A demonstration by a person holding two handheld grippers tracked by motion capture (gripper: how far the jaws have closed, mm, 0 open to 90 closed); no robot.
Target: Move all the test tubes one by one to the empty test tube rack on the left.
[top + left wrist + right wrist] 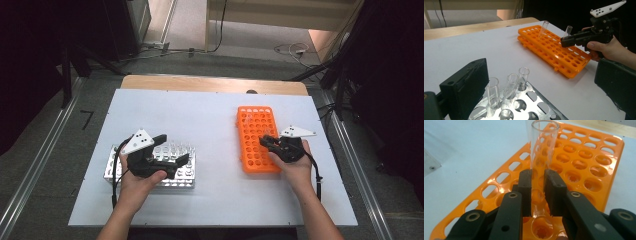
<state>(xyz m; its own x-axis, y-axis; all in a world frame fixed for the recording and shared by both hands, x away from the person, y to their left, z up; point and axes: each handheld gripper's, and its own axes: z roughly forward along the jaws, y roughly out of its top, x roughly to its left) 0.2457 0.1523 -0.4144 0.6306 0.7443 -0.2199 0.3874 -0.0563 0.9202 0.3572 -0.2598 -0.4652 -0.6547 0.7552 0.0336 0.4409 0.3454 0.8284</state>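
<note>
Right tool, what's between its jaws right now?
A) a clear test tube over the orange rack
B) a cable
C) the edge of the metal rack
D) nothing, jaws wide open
A: in the right gripper view the right tool has both pads pressed on a clear test tube above the orange rack.

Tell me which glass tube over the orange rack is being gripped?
The tube between the right claw fingers; the other tube stands free in the orange rack.
</note>
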